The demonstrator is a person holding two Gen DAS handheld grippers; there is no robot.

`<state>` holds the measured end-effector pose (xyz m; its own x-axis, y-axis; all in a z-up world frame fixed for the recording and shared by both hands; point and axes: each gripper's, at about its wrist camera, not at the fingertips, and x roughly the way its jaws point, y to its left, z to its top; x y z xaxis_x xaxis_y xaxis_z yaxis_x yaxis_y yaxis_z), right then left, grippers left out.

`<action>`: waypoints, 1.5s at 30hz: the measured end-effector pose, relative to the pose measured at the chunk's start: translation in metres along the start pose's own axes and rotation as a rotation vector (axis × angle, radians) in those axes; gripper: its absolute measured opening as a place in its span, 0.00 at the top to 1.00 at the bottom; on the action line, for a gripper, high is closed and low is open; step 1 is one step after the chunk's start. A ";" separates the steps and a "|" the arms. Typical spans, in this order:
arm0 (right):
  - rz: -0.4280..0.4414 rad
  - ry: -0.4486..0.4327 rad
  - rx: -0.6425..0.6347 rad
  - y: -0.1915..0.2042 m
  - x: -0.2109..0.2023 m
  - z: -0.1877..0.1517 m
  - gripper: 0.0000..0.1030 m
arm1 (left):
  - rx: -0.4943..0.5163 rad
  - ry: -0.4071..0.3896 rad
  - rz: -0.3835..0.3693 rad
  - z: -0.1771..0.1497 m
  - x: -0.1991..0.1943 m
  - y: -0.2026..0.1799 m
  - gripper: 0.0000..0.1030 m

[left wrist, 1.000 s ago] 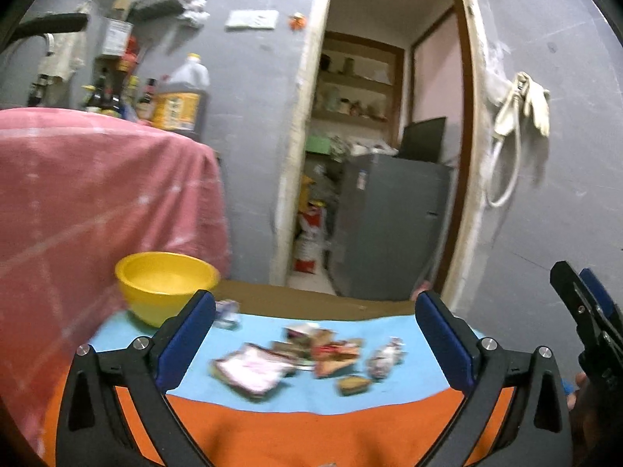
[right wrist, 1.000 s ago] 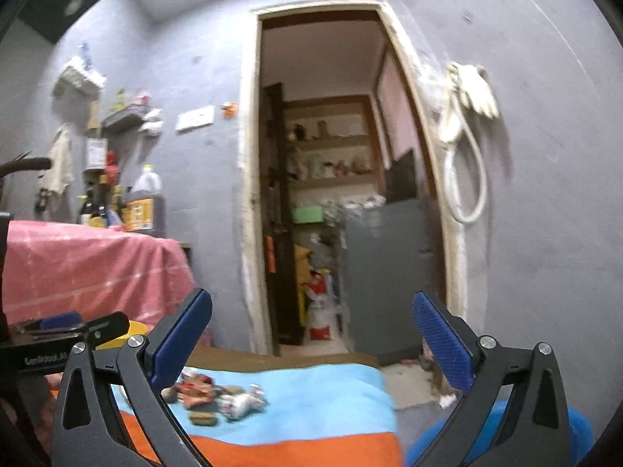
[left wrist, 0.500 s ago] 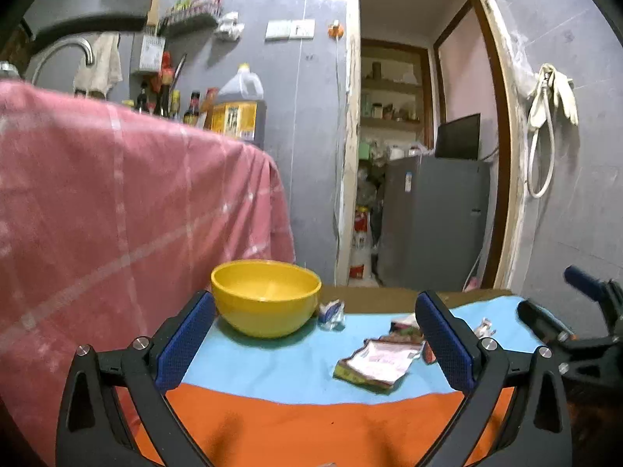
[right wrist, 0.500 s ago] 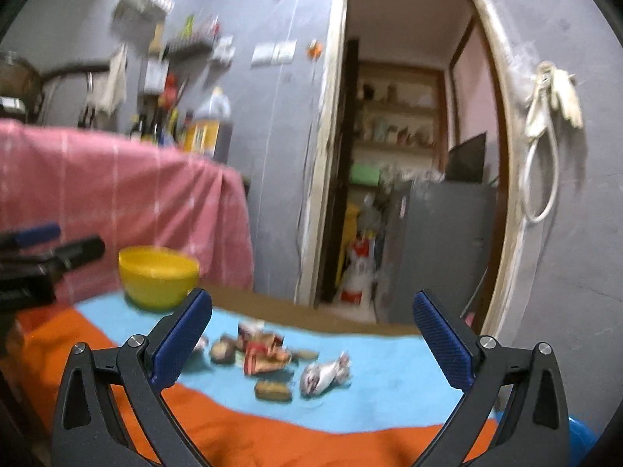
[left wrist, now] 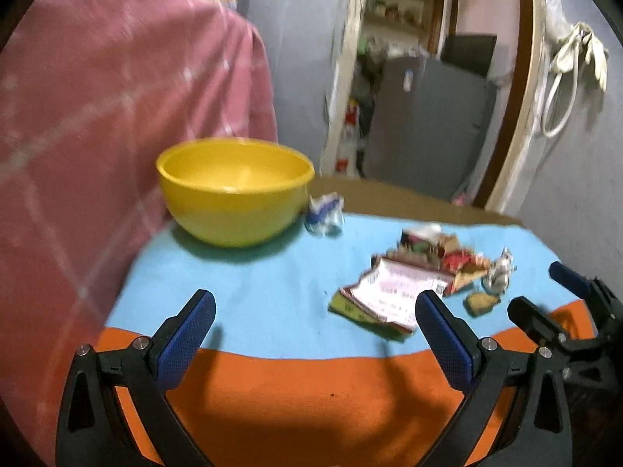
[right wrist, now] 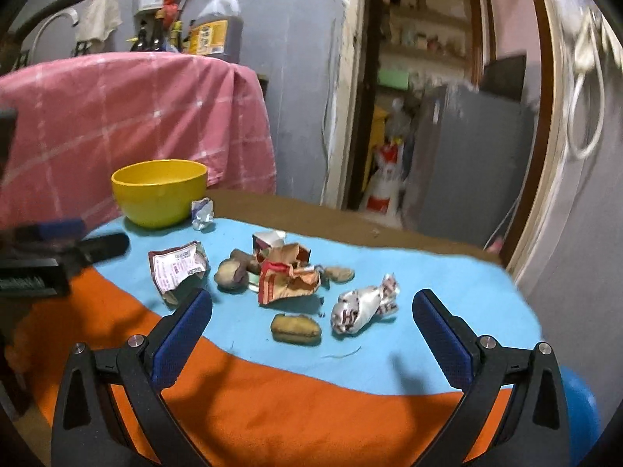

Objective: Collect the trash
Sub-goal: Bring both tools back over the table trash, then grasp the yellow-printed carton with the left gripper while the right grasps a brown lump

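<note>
Print on wrappers and bottle label too blurred to read

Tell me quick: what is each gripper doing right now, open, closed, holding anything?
Left gripper: open, holding nothing, above the cloth.
Right gripper: open, holding nothing, with the trash pile ahead of it.

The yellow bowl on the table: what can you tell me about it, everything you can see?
The yellow bowl is round and deep, a plain glossy yellow that looks like plastic, with a thin rim. It stands upright on the blue cloth at the table's far left, in front of a pink checked cloth. What shows of its inside is bare; its bottom is hidden. A small crumpled white-and-blue wrapper lies right beside it, perhaps touching. Neither gripper is near it.
</note>
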<state>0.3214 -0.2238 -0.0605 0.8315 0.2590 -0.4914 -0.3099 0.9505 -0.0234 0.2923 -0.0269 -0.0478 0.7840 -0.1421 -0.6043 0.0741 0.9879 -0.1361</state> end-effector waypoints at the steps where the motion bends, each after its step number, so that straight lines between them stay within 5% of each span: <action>1: 0.021 0.038 0.033 -0.005 0.005 0.000 0.00 | 0.001 0.017 -0.011 0.000 0.003 0.000 0.02; 5: 0.140 0.175 0.161 -0.024 0.026 -0.007 0.25 | 0.030 0.076 -0.064 -0.002 0.014 -0.006 0.02; 10: 0.172 0.237 0.139 -0.020 0.032 -0.007 0.28 | 0.080 0.123 -0.085 0.001 0.026 -0.015 0.03; 15: 0.158 0.291 0.145 -0.021 0.044 -0.005 0.45 | 0.111 0.117 -0.101 0.009 0.036 -0.019 0.04; 20: 0.151 0.315 0.110 -0.016 0.049 -0.001 0.51 | 0.148 0.153 -0.140 0.011 0.044 -0.027 0.24; 23: 0.148 0.317 0.087 -0.013 0.049 -0.002 0.68 | 0.163 0.177 -0.156 0.012 0.050 -0.030 0.38; 34: 0.187 0.291 0.105 -0.015 0.046 -0.004 0.69 | 0.171 0.153 -0.187 0.014 0.043 -0.032 0.50; 45: 0.197 0.288 0.113 -0.017 0.045 -0.004 0.69 | -0.076 0.200 -0.232 0.033 0.059 -0.010 0.49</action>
<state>0.3620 -0.2286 -0.0859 0.5923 0.3949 -0.7023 -0.3843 0.9046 0.1845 0.3582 -0.0433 -0.0566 0.6139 -0.3799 -0.6919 0.1843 0.9213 -0.3423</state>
